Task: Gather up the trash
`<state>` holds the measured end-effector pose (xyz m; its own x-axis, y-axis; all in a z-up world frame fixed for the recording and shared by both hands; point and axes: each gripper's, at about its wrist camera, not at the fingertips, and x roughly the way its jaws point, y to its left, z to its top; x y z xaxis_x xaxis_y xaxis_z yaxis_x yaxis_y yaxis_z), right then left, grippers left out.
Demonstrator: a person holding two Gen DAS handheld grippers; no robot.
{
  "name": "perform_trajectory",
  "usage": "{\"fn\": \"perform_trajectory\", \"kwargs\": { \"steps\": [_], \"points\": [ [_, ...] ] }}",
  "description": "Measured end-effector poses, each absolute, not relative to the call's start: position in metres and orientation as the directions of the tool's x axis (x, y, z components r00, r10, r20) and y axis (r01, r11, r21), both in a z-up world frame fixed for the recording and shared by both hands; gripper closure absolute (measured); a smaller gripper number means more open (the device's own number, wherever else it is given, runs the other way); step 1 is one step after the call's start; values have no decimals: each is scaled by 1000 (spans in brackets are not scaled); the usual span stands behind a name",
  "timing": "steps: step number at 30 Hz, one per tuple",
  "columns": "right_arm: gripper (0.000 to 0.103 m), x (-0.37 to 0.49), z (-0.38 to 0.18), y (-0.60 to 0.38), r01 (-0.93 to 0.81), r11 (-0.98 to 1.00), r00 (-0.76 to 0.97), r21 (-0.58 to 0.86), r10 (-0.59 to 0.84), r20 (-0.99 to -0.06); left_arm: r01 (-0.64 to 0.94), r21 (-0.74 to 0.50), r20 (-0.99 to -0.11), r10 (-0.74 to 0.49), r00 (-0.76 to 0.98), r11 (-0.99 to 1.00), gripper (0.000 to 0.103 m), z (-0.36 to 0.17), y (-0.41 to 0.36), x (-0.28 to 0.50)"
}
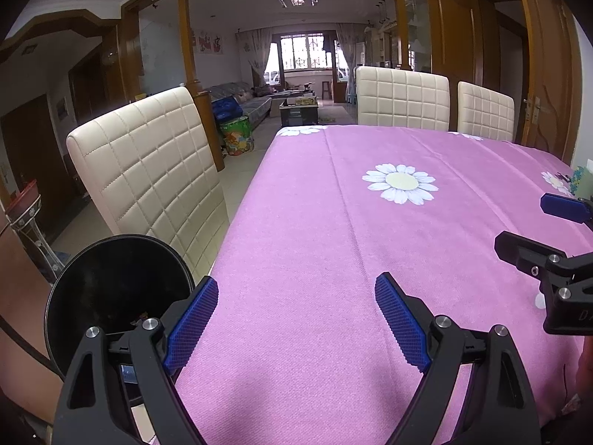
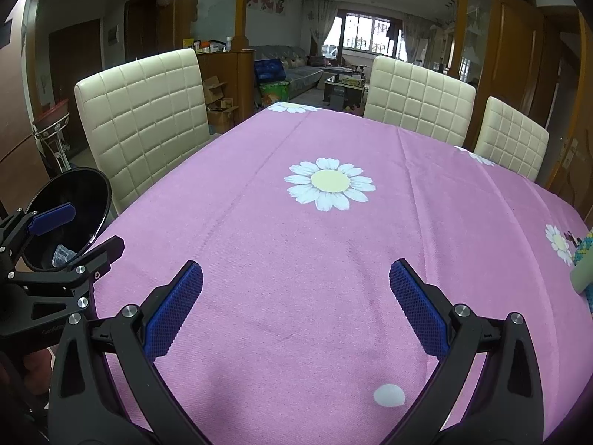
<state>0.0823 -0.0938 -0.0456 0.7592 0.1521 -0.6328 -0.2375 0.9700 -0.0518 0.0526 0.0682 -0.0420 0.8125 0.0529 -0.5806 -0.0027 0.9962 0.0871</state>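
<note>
Clear plastic wrapper [image 2: 63, 254], crumpled, sits down in the bottom of the black bin [image 2: 97, 200], so that's where the trash is, and the bin stands off the bench's left edge, just beside the nearest cream chair [image 2: 148, 115]. One more bit is out on the cloth: a small white round scrap [image 2: 388, 395] lying flat near the front edge, between the right claw's [image 2: 295, 282] two arms and closer to its right one, not touching either blue pad. Right claw is spread wide with nothing in it, hanging over the pink cloth [image 2: 333, 278]. Left claw [image 1: 296, 298] is the same deal, wide open and empty, parked over the bench's left edge with its left finger [image 1: 192, 326] overlapping the bin rim [image 1: 59, 289] in the left wrist view; can't tell if they actually touch. From that camera the bin inside just reads as dark, so the wrapper isn't visible there. In the right wrist view the left claw pokes in from the left side with one blue pad [image 2: 52, 218] in front of the bin's mouth. Pink cloth has a big white daisy [image 2: 330, 183] printed mid-bench, and two more cream chairs [image 2: 418, 96] stand along the far right side. A pale green thing [image 2: 585, 272] sits at the right edge, cut off by the frame.
</note>
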Motion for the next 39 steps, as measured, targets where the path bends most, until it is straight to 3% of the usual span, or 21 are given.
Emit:
{"fn": "perform_trajectory", "kwargs": {
  "steps": [39],
  "points": [
    [4,83,-48,-99,-225,973,757,-47,144,-637,-13,103,-601,72,796,995,19,-44,69,54]
  ]
}}
